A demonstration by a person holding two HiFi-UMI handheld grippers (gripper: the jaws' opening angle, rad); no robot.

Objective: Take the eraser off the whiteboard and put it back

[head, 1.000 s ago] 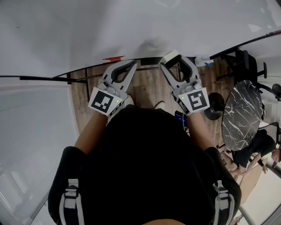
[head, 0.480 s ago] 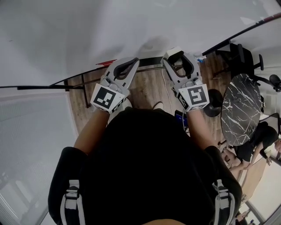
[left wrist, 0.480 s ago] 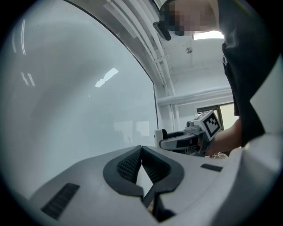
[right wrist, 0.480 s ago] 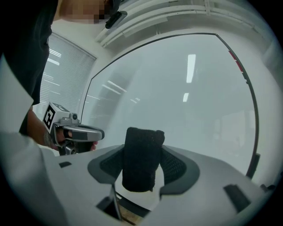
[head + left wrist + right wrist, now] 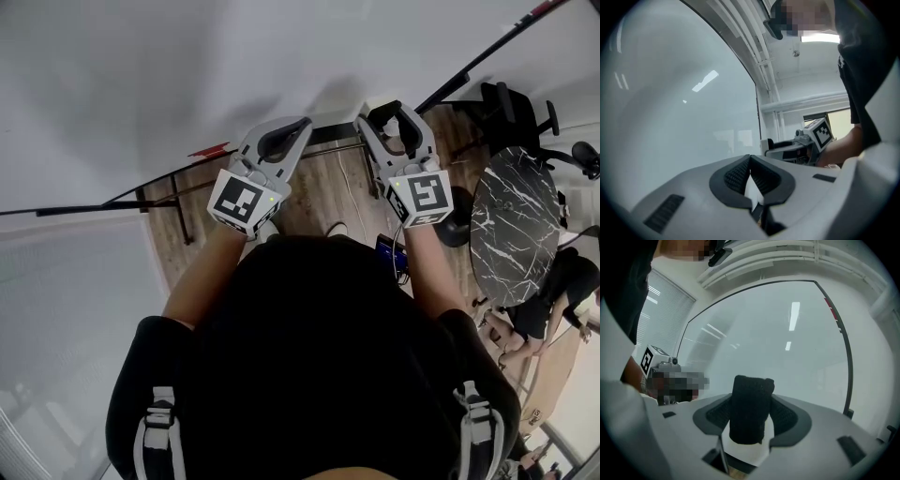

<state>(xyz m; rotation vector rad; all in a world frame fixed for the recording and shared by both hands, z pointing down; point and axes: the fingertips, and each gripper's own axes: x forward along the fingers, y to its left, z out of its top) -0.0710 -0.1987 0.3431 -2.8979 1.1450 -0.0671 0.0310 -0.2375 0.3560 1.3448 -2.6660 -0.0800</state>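
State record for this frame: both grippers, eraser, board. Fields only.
left gripper: jaws shut, nothing between them
right gripper: shut on the eraser
eraser: upright between the right jaws, black felt towards that gripper's camera
whiteboard: white, dark-framed, directly ahead of both grippers
eraser-board contact: cannot tell

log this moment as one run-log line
right gripper: shut on eraser | left gripper: shut, empty | whiteboard: ahead of eraser, contact unclear
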